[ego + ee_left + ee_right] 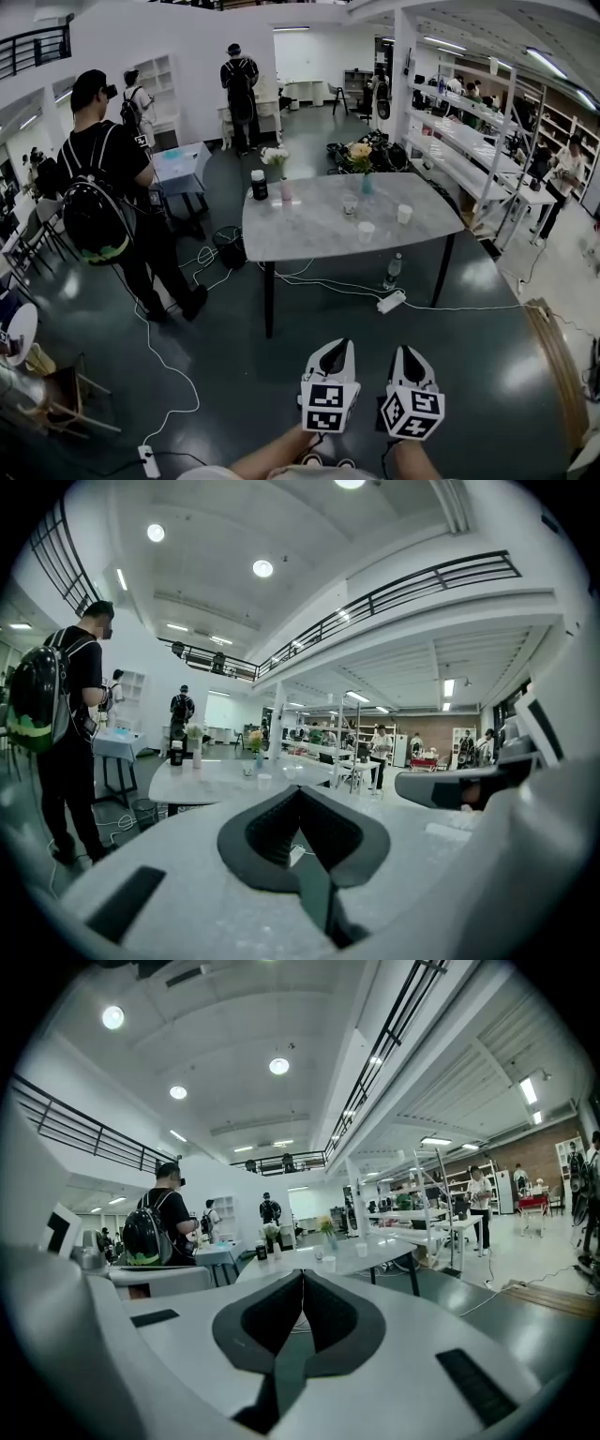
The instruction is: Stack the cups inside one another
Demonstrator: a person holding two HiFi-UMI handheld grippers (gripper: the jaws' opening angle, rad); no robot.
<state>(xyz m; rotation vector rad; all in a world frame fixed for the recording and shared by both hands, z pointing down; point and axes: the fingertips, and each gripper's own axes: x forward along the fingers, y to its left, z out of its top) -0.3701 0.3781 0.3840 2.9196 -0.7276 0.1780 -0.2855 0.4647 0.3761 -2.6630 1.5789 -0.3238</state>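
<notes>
Left tool (pixel 336 349) and right tool (pixel 406 354) hang clenched and empty, since the counter (pixel 309 230) lies well ahead of them. The cups (pixel 366 232) on it stand apart, not yet stacked.

R gripper (pixel 302 1277): black jaws pressed together, nothing btwn. Well ahead, pale grey tabletop (pixel 389 1244) w/ small white cups (pixel 330 1262). Person in black w/ backpack (pixel 161 1227) at left.

White cups (pixel 366 232) (pale grey marbled table (pixel 305 230))
</notes>
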